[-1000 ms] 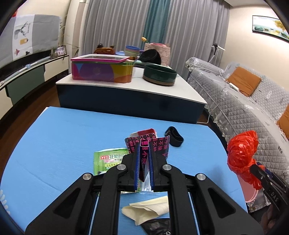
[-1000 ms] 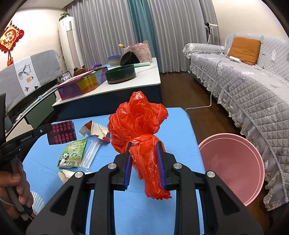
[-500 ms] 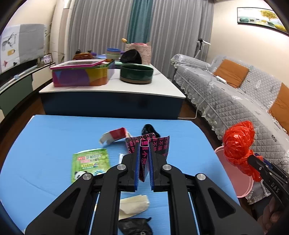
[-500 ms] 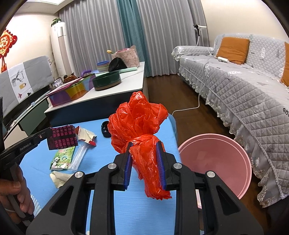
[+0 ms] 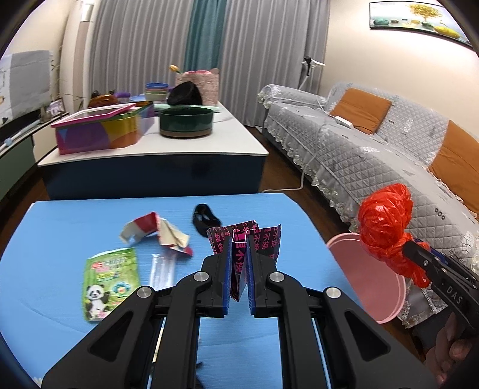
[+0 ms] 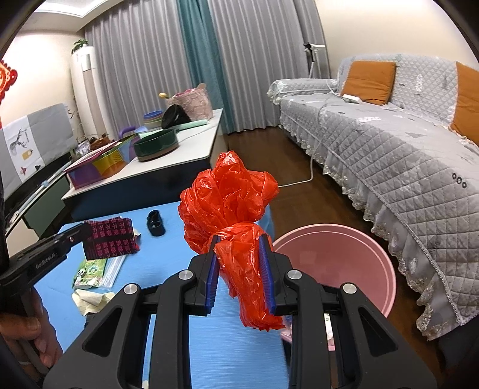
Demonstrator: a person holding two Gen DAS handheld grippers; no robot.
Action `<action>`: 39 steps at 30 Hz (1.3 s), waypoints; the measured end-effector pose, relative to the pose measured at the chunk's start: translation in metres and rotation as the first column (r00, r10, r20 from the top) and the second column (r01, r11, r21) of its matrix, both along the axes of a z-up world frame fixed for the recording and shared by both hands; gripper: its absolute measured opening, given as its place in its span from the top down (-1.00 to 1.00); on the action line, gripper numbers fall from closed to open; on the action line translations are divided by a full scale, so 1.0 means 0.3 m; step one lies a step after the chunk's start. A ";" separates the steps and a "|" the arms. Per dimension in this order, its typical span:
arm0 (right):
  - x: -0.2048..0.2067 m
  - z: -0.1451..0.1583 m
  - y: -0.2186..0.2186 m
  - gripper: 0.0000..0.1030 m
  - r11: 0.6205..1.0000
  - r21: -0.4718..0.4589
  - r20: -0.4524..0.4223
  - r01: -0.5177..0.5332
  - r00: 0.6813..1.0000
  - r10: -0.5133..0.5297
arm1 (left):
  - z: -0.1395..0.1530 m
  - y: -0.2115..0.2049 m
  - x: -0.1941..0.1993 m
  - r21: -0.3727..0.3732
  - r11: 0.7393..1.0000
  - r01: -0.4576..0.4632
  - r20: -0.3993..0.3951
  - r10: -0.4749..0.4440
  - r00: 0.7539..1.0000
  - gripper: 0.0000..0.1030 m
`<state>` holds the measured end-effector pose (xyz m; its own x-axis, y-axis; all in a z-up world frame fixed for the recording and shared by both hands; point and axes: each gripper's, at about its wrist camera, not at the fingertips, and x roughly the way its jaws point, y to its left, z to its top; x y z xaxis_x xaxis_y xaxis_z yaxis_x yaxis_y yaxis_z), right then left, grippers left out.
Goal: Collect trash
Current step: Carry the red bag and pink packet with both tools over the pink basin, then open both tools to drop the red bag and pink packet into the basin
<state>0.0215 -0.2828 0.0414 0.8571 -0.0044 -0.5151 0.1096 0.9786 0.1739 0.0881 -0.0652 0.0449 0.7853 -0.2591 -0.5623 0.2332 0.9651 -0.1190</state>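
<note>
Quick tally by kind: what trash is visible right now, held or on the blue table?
Red plastic bag: 1
Printed packets: 2, black-pink wrapper, green panda packet
Crumpled paper: 2, red-white carton, cream scrap
Clear sleeve: 1
Black band: 1
Total: 7

A home living room. A long sofa (image 6: 398, 155) under a quilted grey cover with lace trim and orange cushions (image 6: 369, 80) runs along 1 wall, floor-length grey and teal curtains (image 5: 167, 51) close off the far end, and a framed picture (image 5: 416, 16) hangs above. A low white-topped table (image 5: 167, 146) holds bowls (image 5: 155, 89) and a colourful tin box (image 5: 101, 131), on dark wood flooring (image 6: 299, 206).
</note>
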 end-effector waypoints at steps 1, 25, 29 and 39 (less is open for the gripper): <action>-0.002 0.002 -0.012 0.50 1.000 0.004 0.001 0.008 1.000 -0.008 | 0.001 -0.013 -0.003 0.000 1.000 0.007 0.000 -0.007 1.000 0.83; -0.039 0.024 -0.337 0.50 0.977 0.063 -0.024 0.202 0.979 -0.201 | 0.004 -0.396 0.020 0.016 0.980 0.198 -0.010 -0.198 0.980 0.83; -0.032 0.015 -0.363 0.50 0.974 0.072 -0.031 0.215 0.977 -0.213 | -0.012 -0.455 0.031 0.019 0.974 0.227 -0.019 -0.227 0.974 0.83; -0.008 0.000 -0.424 0.50 0.963 0.098 -0.040 0.250 0.968 -0.248 | -0.053 -0.575 0.080 0.022 0.959 0.282 -0.056 -0.280 0.958 0.83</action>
<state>0.0192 -0.4101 0.0413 0.8213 -0.1625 -0.5469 0.3536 0.8973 0.2644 0.1120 -0.2377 0.0290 0.6528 -0.4477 -0.6110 0.4899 0.8648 -0.1103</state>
